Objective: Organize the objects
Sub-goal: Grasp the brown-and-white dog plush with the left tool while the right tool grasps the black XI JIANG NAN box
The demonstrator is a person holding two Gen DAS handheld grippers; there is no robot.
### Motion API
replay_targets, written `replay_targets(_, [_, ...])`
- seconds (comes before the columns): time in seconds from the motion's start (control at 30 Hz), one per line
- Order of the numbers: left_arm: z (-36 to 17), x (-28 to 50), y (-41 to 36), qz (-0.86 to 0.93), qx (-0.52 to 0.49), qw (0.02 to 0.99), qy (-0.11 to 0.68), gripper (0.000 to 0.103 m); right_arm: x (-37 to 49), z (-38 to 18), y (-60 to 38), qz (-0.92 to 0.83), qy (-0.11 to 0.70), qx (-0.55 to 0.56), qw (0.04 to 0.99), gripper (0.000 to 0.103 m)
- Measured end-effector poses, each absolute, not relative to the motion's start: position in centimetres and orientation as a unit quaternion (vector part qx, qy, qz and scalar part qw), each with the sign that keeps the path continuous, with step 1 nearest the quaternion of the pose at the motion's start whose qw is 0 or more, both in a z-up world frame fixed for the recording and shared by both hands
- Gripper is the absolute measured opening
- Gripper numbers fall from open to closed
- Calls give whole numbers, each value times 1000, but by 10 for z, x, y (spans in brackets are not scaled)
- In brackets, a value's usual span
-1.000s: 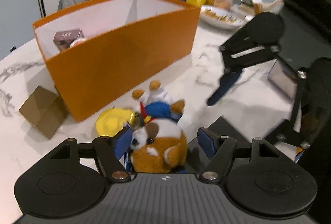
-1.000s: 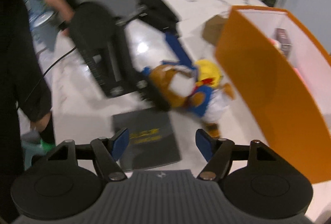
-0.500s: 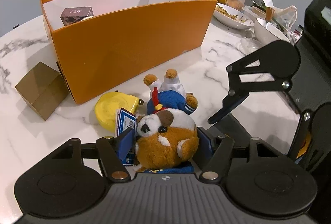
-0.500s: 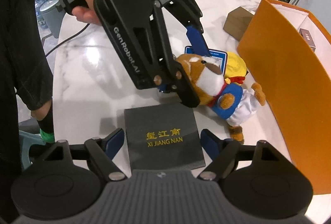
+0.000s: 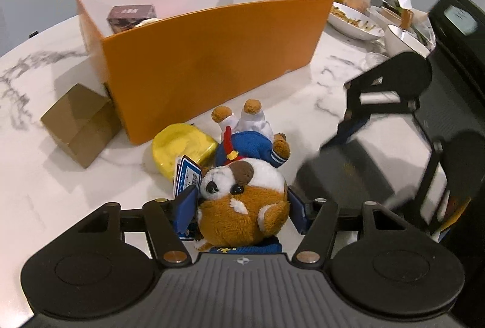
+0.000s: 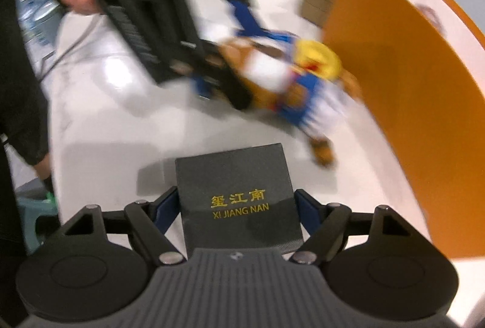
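Bare marble lies right of the orange box (image 5: 212,55); my left gripper (image 5: 242,207) is closing on the plush dog (image 5: 242,207), my right gripper (image 6: 236,210) spread astride the black box (image 6: 236,191).

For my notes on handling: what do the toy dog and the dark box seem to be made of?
The toy dog looks like soft plush: fuzzy pile, rounded stuffed shape. The dark box is probably rigid card with a matte, finely woven-looking finish and gold print.
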State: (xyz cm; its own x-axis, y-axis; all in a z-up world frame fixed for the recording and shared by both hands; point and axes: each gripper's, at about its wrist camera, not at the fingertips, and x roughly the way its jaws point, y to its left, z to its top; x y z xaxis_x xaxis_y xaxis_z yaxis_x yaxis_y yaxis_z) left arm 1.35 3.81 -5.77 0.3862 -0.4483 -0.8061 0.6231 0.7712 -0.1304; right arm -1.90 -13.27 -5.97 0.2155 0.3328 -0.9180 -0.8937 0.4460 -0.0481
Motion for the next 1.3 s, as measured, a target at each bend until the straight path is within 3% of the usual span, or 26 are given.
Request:
replay_targets(0.47, [-70, 14, 46, -279, 133, 819, 483, 74, 11, -58, -160, 323, 474, -278, 771, 81])
replay_targets(1.3, [-63, 1, 30, -292, 158, 844, 422, 72, 12, -54, -164, 318, 459, -264, 787, 82])
